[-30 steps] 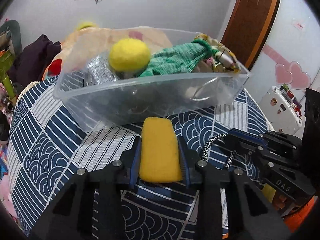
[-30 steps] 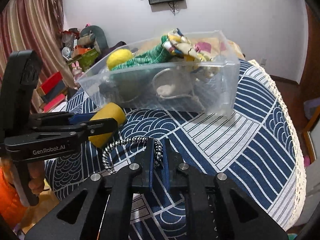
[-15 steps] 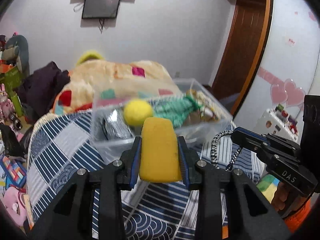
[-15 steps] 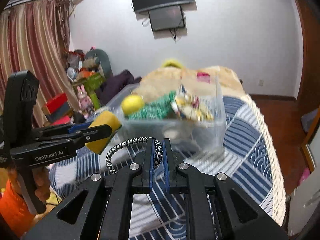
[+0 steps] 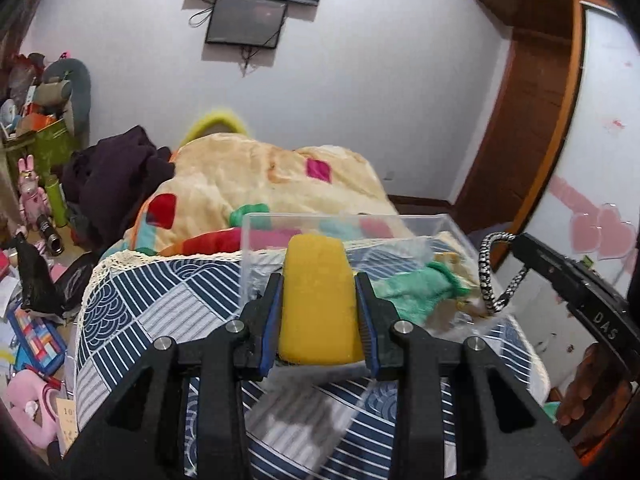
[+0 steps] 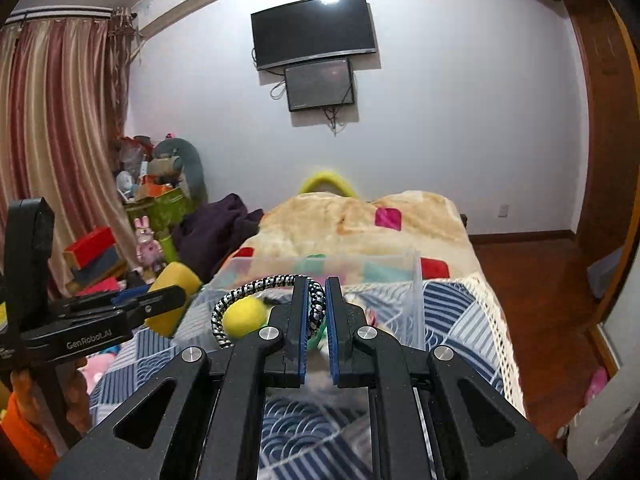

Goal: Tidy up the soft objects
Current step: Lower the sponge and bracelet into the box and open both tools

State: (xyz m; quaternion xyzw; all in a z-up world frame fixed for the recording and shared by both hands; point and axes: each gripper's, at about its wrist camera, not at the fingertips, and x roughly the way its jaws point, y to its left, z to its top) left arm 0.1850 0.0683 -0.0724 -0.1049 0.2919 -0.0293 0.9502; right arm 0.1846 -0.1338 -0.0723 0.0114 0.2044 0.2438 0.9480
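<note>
Both hand-held grippers up higher than a second ago, cameras tilted toward the wall, bin now low in view instead of filling it.

Left hand-held gripper [image 5: 319,304] clamped on a yellow sponge [image 5: 318,300], blue pads [image 5: 271,320] pressed against both long sides, sponge standing upright between them. Same sponge [image 6: 173,298] visible from the right camera, poking out past the left fingers, off to the left of the bin.

Right hand-held gripper [image 6: 316,312] nearly closed, pinching a black-and-white braided cord [image 6: 256,294]; loop arching out to the left of the fingers. From the left camera, cord [image 5: 490,272] hanging as a loop off the right tool's tip, over the bin's right end.

Clear plastic bin [image 5: 256,240] sitting on the bench [image 5: 160,296] with the blue patterned cloth. Inside: green glove [image 5: 416,292] and a yellow ball [image 6: 245,316], plus some blurry stuff, hard to tell what.

Behind the bench, a bed with a beige blanket [image 6: 360,224] with coloured patches. TV [image 6: 314,30] on the wall, striped curtain [image 6: 60,140] on the left.
</note>
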